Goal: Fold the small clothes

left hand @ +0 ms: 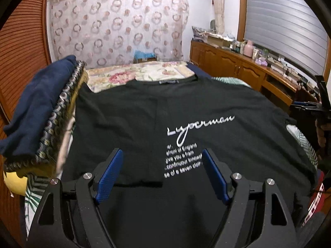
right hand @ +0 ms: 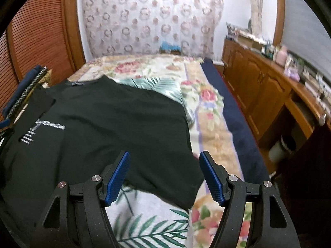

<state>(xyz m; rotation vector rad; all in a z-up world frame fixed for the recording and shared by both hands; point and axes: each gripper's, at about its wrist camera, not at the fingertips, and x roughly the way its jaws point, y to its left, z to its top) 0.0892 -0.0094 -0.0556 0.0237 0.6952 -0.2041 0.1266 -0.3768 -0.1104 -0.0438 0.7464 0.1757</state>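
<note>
A black T-shirt (left hand: 227,103) with white lettering lies flat on the bed, collar at the far end. Its left side is folded inward, and the fold covers the start of the printed lines. My left gripper (left hand: 161,150) hovers open above the shirt's lower part, blue pads (left hand: 108,177) wide apart with nothing pinched. In the right wrist view the same T-shirt (right hand: 103,124) spreads to the left. My right gripper (right hand: 164,154) stands open over the shirt's right sleeve (right hand: 171,177), its pads clear of the cloth. The right gripper (left hand: 321,103) also shows at the left wrist view's right edge.
A stack of folded clothes (left hand: 37,113), navy on top, sits against the shirt's left side. The bed (right hand: 206,95) has a floral sheet and a leaf-print cloth (right hand: 149,227). A cluttered wooden cabinet (right hand: 258,86) runs along the right, with a white bin (right hand: 279,148) below it.
</note>
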